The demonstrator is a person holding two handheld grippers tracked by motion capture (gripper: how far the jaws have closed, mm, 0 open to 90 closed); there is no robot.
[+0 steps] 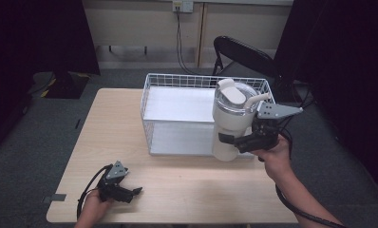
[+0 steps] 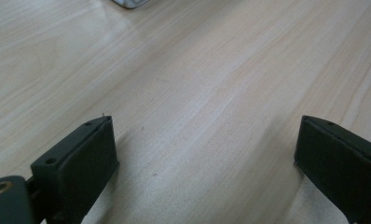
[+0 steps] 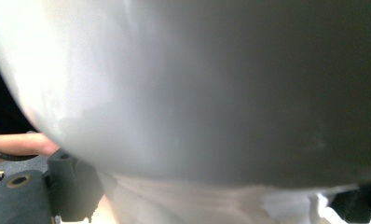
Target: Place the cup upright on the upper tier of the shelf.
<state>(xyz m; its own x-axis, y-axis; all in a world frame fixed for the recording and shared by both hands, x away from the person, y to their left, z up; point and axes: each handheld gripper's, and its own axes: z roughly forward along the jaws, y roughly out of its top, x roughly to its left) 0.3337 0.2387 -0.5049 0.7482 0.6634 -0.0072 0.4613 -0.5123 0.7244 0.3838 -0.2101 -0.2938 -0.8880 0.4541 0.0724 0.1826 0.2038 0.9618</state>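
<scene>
Two grippers are at work. Near the tabletop's front left corner, the left gripper (image 1: 130, 192) rests idle with jaws spread apart over bare pale wood. Farther in, the right gripper (image 1: 234, 140) is clamped on the tall white plastic tumbler with clear lid and straw (image 1: 232, 118), held at the white wire basket (image 1: 177, 114)'s front right corner. It seems mid-transfer, not yet set down. No writing is legible.

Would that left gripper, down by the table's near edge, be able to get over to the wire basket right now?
Probably yes. The left gripper is open and holds nothing, and bare table lies between it and the wire basket. The right gripper and its white tumbler crowd only the basket's right end.
</scene>
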